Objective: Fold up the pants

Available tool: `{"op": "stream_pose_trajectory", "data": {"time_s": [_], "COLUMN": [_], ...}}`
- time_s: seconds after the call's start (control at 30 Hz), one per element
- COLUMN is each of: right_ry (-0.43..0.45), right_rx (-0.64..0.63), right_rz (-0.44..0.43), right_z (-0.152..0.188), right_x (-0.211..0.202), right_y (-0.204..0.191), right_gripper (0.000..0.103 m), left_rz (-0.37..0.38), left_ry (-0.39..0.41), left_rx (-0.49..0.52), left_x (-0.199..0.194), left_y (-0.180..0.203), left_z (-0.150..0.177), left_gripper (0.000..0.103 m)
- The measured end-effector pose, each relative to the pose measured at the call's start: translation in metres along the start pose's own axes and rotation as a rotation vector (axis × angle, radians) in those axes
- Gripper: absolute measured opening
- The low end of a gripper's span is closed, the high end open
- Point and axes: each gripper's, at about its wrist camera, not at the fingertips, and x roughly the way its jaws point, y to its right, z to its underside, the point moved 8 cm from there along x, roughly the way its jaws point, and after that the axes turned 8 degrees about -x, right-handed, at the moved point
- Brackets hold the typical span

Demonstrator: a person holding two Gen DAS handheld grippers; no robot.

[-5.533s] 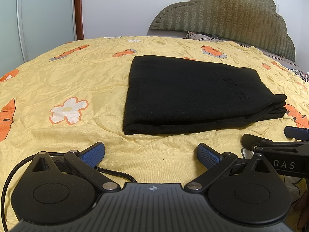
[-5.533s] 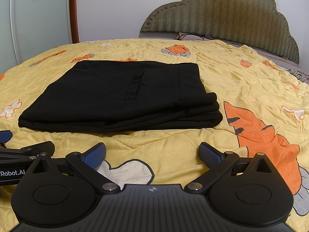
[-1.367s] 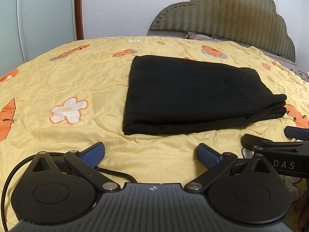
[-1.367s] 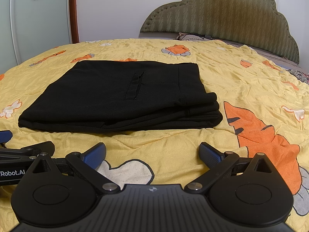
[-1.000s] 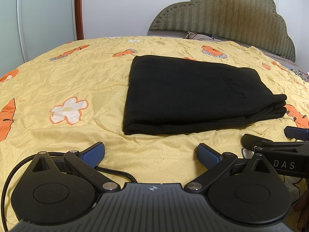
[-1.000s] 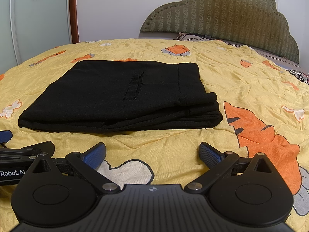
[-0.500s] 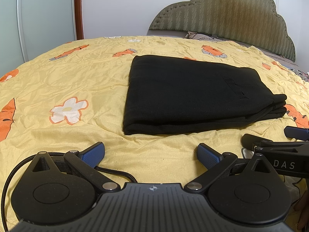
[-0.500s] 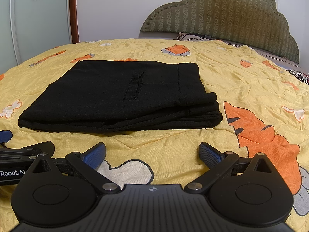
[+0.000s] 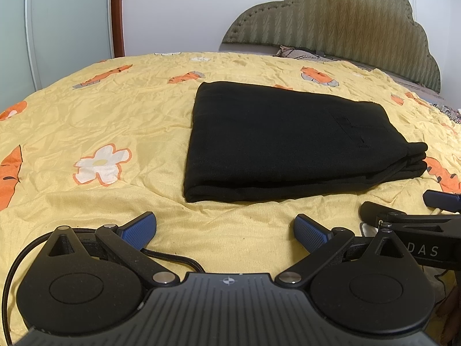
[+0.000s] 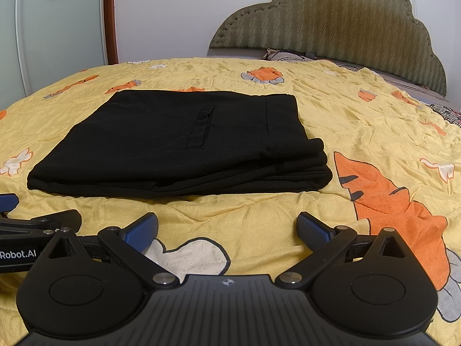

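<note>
The left gripper sits low over the bedspread with its jaws spread wide, blue pads well apart, holding nothing and touching no cloth. A black cable trails on the cover just behind its left finger. From this gripper, the pants lie at about 12 to 1 o'clock, near but apart from the fingertips.

The pants are folded into a flat black stack on the bedspread. Their long axis runs left to right across both views: the smooth folded edge points toward 9 o'clock, the layered ends toward 3 o'clock. A pocket slit shows on top.

The right gripper rests beside the left one, jaws likewise wide and empty, with the pants at 11 to 12 o'clock. A headboard stands at the far 1 o'clock.
</note>
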Motion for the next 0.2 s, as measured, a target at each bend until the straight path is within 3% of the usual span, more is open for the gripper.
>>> {"op": "stream_pose_trajectory", "data": {"time_s": [0.2], "right_ry": [-0.001], "right_rx": [0.0], "right_rz": [0.0], "right_z": [-0.0006], "right_x": [0.0001], "right_y": [-0.0004], "right_gripper": [0.103], "left_rz": [0.017], "left_ry": [0.006], "left_rx": [-0.023], "left_x": [-0.0017], "left_y": [-0.0016], "left_z": [-0.0017], "left_gripper": [0.103]}}
